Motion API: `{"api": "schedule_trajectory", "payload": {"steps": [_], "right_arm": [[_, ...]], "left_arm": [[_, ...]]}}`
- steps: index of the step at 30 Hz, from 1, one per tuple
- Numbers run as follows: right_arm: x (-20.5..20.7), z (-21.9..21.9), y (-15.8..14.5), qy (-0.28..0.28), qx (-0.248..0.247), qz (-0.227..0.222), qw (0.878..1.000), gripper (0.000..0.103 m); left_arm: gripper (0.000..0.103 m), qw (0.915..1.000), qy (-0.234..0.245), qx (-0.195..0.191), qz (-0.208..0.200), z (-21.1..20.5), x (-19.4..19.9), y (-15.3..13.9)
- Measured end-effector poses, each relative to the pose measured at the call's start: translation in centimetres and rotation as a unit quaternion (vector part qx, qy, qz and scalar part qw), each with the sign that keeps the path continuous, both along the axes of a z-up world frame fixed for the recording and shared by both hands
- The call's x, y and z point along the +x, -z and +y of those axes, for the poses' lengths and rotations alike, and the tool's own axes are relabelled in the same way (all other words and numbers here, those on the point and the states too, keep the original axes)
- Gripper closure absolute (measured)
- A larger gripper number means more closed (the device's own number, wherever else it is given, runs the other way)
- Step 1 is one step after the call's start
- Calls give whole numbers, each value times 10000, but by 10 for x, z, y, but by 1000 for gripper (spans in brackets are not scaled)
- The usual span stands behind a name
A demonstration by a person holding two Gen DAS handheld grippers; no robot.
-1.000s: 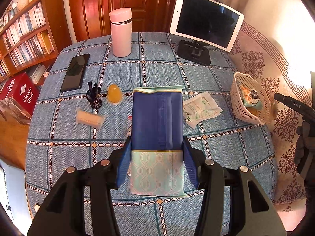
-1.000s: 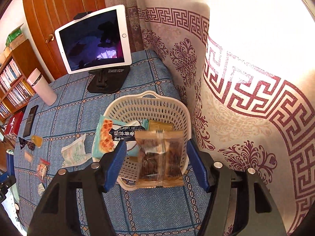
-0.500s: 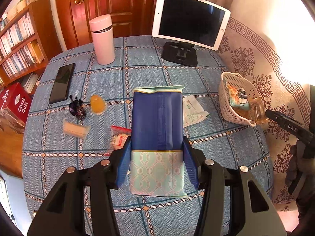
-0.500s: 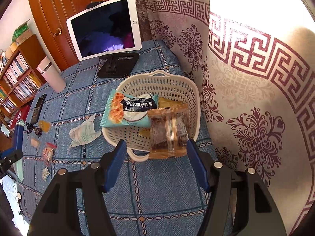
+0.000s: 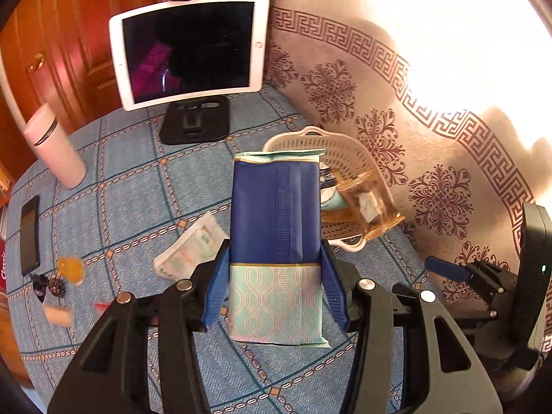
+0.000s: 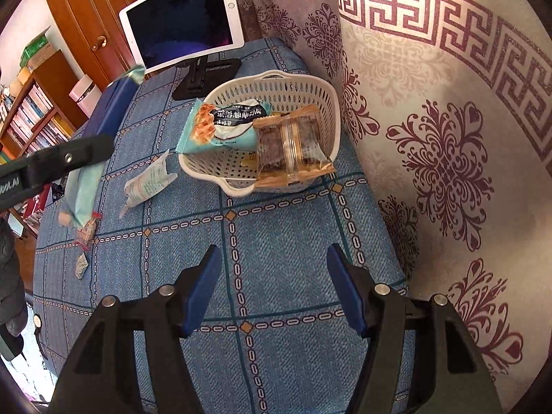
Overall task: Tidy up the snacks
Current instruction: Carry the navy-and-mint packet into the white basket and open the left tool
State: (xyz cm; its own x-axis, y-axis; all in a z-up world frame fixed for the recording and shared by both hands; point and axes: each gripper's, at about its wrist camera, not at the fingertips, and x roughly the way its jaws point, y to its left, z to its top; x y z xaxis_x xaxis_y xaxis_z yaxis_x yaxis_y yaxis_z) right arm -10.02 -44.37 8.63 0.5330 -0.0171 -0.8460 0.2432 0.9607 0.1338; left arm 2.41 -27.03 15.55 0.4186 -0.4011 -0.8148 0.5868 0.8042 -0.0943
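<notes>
1. Left hand-held gripper (image 5: pixel 276 289): jaws clamped on a blue-and-mint snack packet (image 5: pixel 276 227); packet carried above the tabletop (image 6: pixel 276 241), just in front of the white basket (image 6: pixel 310 93).
2. Right hand-held gripper (image 6: pixel 272 286): jaws parted, nothing between them; over bare tabletop, nearer the camera than the basket.
3. Basket contents: teal cracker packet (image 6: pixel 220 124); clear brown-snack packet (image 6: pixel 293 148) overhanging the rim.
4. White sachet (image 6: pixel 148 183): on the tabletop, left of the basket.
5. Tablet on stand (image 6: pixel 183 17): behind the basket.

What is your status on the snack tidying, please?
Left gripper shut on blue packet. Right gripper open, empty. Basket holds two packs, one overhanging rim. Path clear.
</notes>
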Motion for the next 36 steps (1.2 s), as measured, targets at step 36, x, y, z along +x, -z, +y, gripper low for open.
{"api": "schedule_trajectory", "payload": {"steps": [36], "right_arm": [[-29, 18, -4, -51, 43, 87, 9999, 38]], "left_arm": [[20, 9983, 38, -344, 465, -36, 22, 8]]}}
